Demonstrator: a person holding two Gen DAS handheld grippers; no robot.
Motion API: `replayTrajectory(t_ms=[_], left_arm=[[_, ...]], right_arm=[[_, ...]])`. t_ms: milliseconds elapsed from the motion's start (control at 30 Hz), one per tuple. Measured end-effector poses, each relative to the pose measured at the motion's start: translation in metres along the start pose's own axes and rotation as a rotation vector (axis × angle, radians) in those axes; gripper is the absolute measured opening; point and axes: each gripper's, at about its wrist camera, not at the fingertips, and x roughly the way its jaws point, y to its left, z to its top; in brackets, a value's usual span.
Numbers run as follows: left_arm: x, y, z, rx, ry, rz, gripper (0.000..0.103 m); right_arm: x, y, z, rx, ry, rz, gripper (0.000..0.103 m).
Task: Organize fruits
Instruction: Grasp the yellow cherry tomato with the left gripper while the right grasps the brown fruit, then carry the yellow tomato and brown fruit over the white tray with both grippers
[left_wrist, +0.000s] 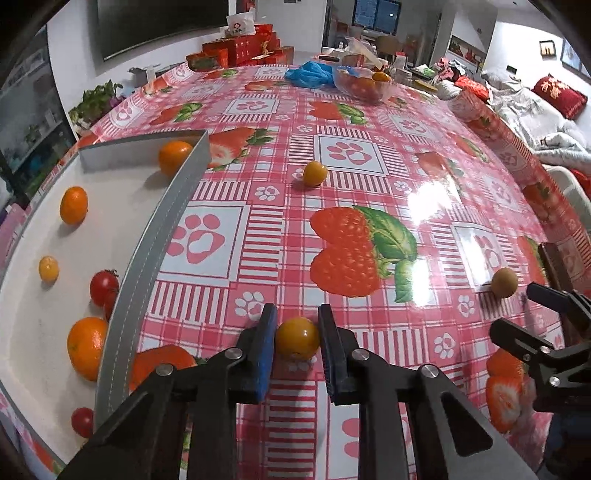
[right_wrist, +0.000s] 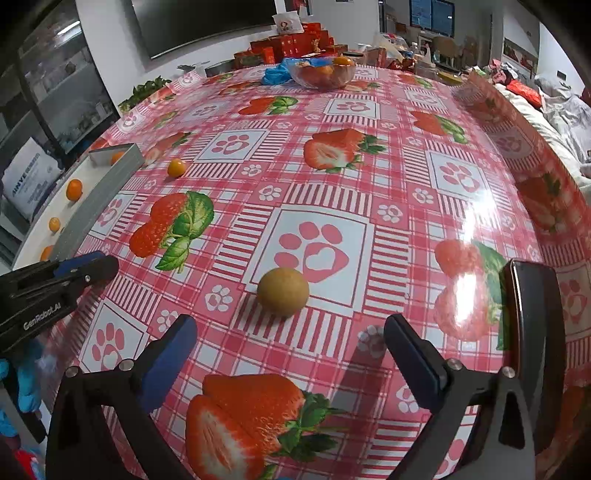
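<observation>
While our left gripper (left_wrist: 297, 341) closes on a yellow tomato (left_wrist: 297, 339) beside the tray (left_wrist: 155, 236), our right gripper (right_wrist: 290, 345) gapes short of the brown fruit (right_wrist: 283, 291). Farther off, the glass bowl (right_wrist: 325, 75) blurs its fruit.

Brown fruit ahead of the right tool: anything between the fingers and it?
Nothing visible. The right tool is open, and the brown fruit sits just beyond its fingertips, roughly centred on the gap, with only bare tablecloth between. The dark upright object stands off to the right, outside that path.
</observation>
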Motion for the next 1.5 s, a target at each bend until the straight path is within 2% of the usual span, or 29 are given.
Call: replayTrajectory(t_ms=[200, 300, 400, 467, 500, 533, 633, 700, 900, 1133, 1333, 1500], left_arm=[[-0.004, -0.001, -0.006, -0.009, -0.001, -0.015, 0.024], [-0.005, 0.001, -0.008, -0.013, -0.006, -0.019, 0.024], [-0.005, 0.003, -0.009, -0.014, -0.011, -0.022, 0.024], [-0.006, 0.002, -0.010, -0.013, -0.016, -0.016, 0.024], [-0.006, 0.001, -0.011, -0.011, -0.021, -0.012, 0.024], [-0.006, 0.001, -0.011, -0.009, -0.024, -0.010, 0.024], [-0.006, 0.001, -0.012, -0.003, -0.026, -0.017, 0.024], [-0.008, 0.004, -0.013, -0.016, -0.024, -0.050, 0.024], [-0.021, 0.005, -0.013, -0.027, -0.041, -0.080, 0.024], [-0.042, 0.019, -0.007, -0.043, -0.088, -0.076, 0.024], [-0.063, 0.052, 0.001, -0.080, -0.104, -0.045, 0.024], [-0.105, 0.094, 0.024, -0.088, -0.158, 0.002, 0.024]], right_arm=[[0.007, 0.011, 0.003, -0.044, 0.006, -0.037, 0.092], [0.008, 0.014, 0.004, -0.060, -0.002, -0.067, 0.083], [0.009, 0.016, 0.007, -0.084, -0.021, -0.084, 0.067], [0.007, 0.017, 0.009, -0.091, -0.029, -0.076, 0.039], [0.006, 0.017, 0.011, -0.089, -0.028, -0.061, 0.032], [0.004, 0.015, 0.013, -0.074, -0.024, -0.032, 0.030], [-0.002, 0.005, 0.013, -0.011, -0.016, 0.054, 0.030], [-0.007, 0.002, 0.010, 0.013, -0.019, 0.090, 0.030], [-0.013, 0.009, 0.004, -0.009, -0.011, 0.091, 0.030], [-0.016, 0.019, 0.008, -0.003, 0.000, 0.121, 0.030], [-0.021, 0.037, 0.022, 0.005, 0.005, 0.182, 0.030], [-0.031, 0.067, 0.052, -0.011, -0.009, 0.253, 0.030]])
